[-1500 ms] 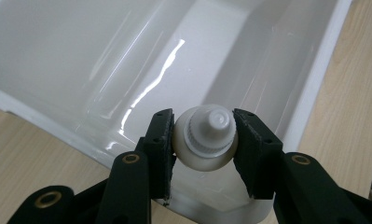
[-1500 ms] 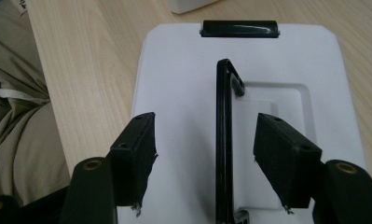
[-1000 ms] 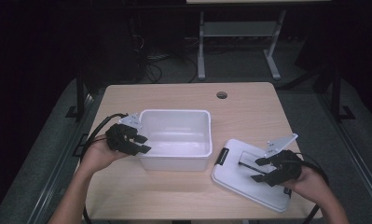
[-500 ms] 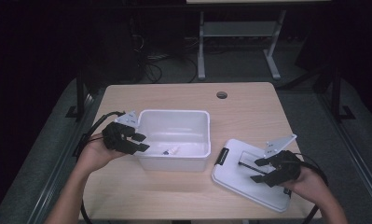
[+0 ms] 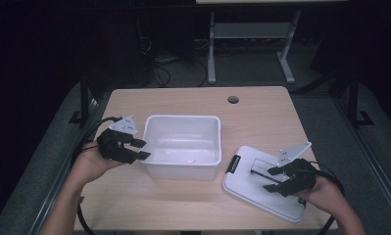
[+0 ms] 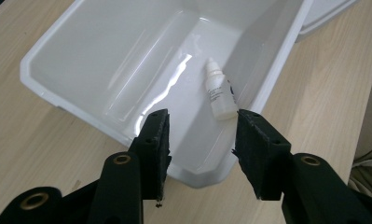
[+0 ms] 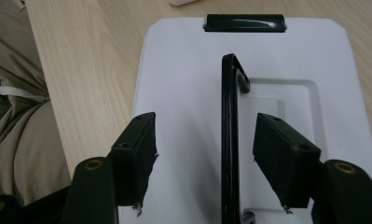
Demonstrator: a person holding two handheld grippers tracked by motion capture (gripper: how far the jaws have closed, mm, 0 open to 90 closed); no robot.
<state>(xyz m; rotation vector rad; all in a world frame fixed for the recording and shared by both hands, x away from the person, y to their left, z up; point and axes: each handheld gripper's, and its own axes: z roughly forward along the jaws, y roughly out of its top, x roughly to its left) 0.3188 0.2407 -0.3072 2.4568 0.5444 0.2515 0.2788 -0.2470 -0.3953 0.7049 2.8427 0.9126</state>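
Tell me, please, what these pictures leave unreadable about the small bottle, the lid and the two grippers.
- Small bottle: label print too small in the left gripper view.
- Lid: its near corner sits under the right gripper in the high view.
- Lid handle: near end cut off by the bottom edge, right gripper view.

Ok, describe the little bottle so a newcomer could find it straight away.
Start at the white tub in the middle of the wooden table. On its floor, toward the near wall, lies a small white dropper bottle on its side. It is the tub's sole loose item; the flat lid with a black handle lies outside.
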